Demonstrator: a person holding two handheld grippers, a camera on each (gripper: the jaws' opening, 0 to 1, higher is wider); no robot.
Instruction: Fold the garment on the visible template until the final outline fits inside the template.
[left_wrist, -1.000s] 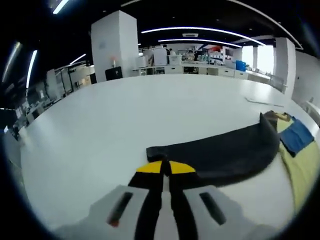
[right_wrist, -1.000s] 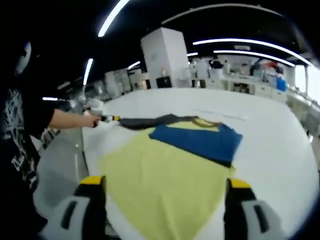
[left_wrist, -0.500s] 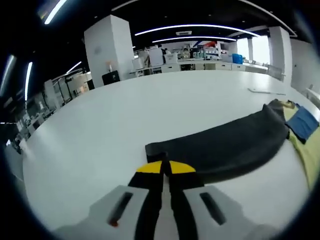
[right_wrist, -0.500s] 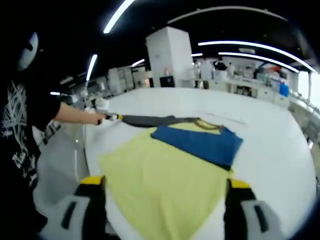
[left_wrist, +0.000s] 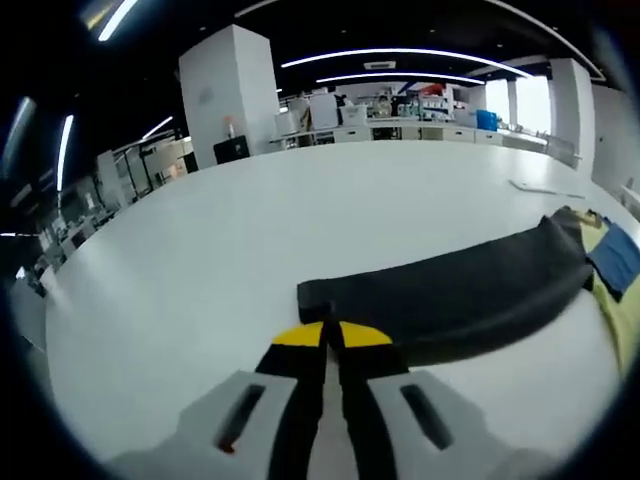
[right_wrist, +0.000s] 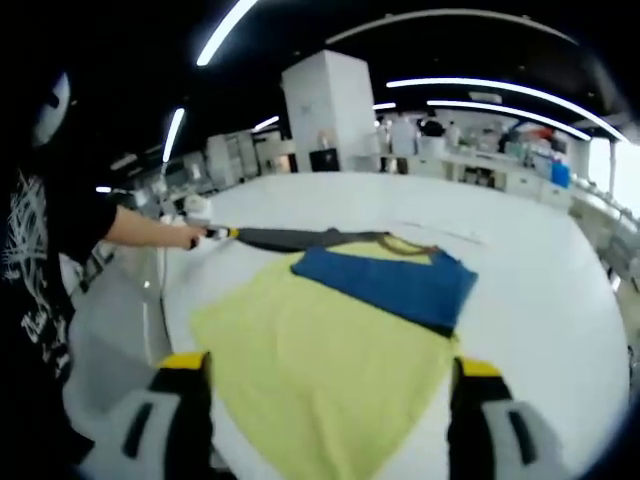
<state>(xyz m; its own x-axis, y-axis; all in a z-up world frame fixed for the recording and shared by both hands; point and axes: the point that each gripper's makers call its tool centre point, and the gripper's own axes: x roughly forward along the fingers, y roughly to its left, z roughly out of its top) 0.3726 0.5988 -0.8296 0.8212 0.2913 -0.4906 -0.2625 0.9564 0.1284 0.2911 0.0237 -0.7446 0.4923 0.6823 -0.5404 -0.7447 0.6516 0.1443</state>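
Observation:
A yellow garment (right_wrist: 320, 340) lies spread flat on the white table (right_wrist: 540, 290). Its blue sleeve (right_wrist: 385, 283) is folded across the chest. Its dark grey sleeve (left_wrist: 450, 300) stretches straight out to the side, seen too as the dark sleeve (right_wrist: 290, 238) in the right gripper view. My left gripper (left_wrist: 331, 335) is shut on the near edge of that sleeve close to the cuff; it appears as the left gripper (right_wrist: 215, 233) in a person's hand. My right gripper (right_wrist: 330, 375) hangs open over the garment's hem, holding nothing.
A person in a black printed shirt (right_wrist: 40, 270) stands at the table's left edge. A thin white strip (left_wrist: 545, 188) lies beyond the collar. White pillar (left_wrist: 235, 95) and benches stand far behind. Bare tabletop surrounds the garment.
The dark sleeve is drawn out straighter and flatter from the body, still in my left gripper. The right gripper stays open over the hem; both views shifted slightly.

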